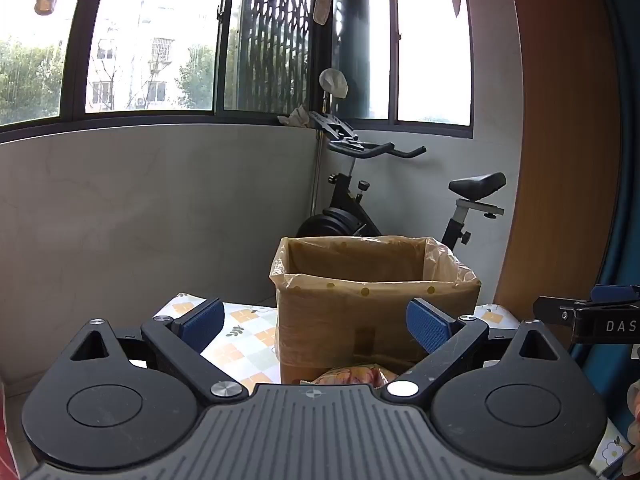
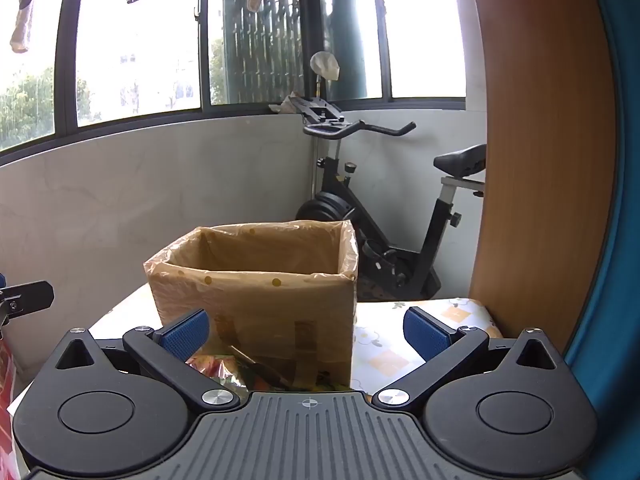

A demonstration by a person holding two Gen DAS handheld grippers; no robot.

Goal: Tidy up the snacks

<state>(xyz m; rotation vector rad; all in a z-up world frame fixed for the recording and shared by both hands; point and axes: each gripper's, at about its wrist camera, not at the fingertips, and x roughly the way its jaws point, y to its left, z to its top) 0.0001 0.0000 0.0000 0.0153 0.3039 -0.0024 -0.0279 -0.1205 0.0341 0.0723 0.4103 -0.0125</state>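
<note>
A cardboard box (image 1: 376,316) lined with a clear plastic bag stands open on a table with a patterned cloth (image 1: 240,344); the right wrist view shows the same box (image 2: 256,304). Snack packets (image 1: 352,376) lie in front of the box, mostly hidden by the gripper body; in the right wrist view the shiny packets (image 2: 224,368) show at its foot. My left gripper (image 1: 316,320) is open, with nothing between its blue pads. My right gripper (image 2: 306,332) is open too and holds nothing. Its finger (image 1: 600,314) shows at the right edge of the left wrist view.
An exercise bike (image 1: 400,200) stands behind the table in the corner under the windows. A wooden panel (image 2: 536,160) rises to the right. A red packet edge (image 2: 6,380) shows at far left. The cloth (image 2: 392,356) lies bare right of the box.
</note>
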